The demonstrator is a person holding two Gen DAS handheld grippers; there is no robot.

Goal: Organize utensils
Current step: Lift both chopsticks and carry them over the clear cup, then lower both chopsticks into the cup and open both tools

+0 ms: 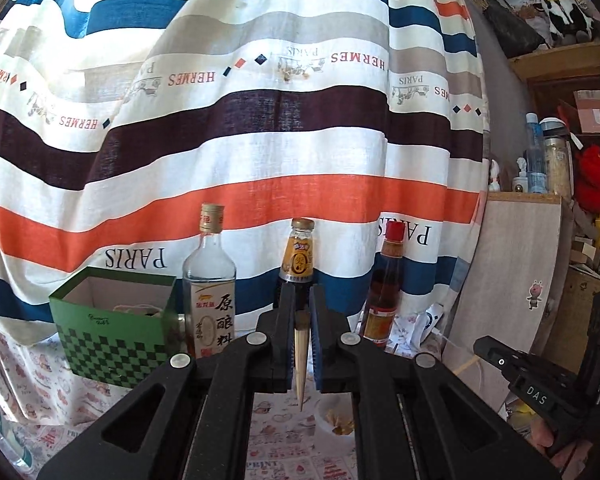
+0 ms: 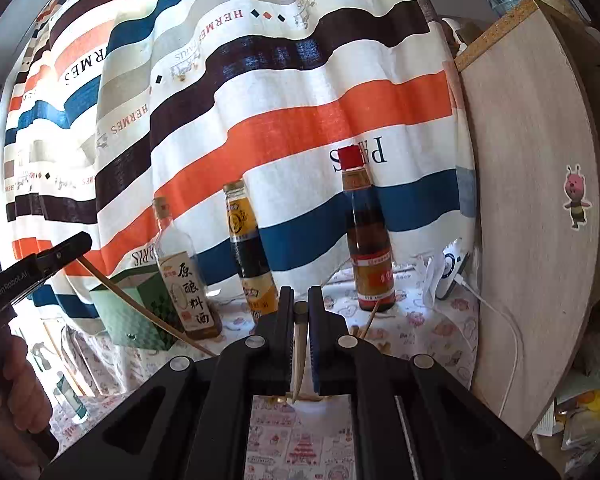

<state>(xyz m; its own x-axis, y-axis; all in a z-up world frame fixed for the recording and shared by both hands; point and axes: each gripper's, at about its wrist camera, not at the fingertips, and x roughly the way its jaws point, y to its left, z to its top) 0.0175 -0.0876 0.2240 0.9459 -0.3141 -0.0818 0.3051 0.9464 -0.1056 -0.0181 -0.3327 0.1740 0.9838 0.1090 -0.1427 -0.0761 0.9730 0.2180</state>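
Note:
My left gripper (image 1: 301,300) is shut on a bamboo chopstick (image 1: 300,354), held lengthwise between the pads with its thin tip pointing back at the camera. My right gripper (image 2: 300,302) is shut on a second chopstick (image 2: 298,360) the same way. In the right wrist view the left gripper (image 2: 66,250) shows at the left, raised, with its chopstick (image 2: 140,306) slanting down to the right in front of the green checkered box (image 2: 140,312). That open-topped box (image 1: 112,328) stands at the back left of the table.
Three bottles stand in a row before the striped curtain: a clear cooking wine bottle (image 1: 209,284), a dark sauce bottle (image 1: 298,256) and a red-capped bottle (image 1: 387,284). A wooden board (image 2: 532,200) leans at the right. More chopsticks (image 2: 370,320) lie by the red-capped bottle (image 2: 370,240).

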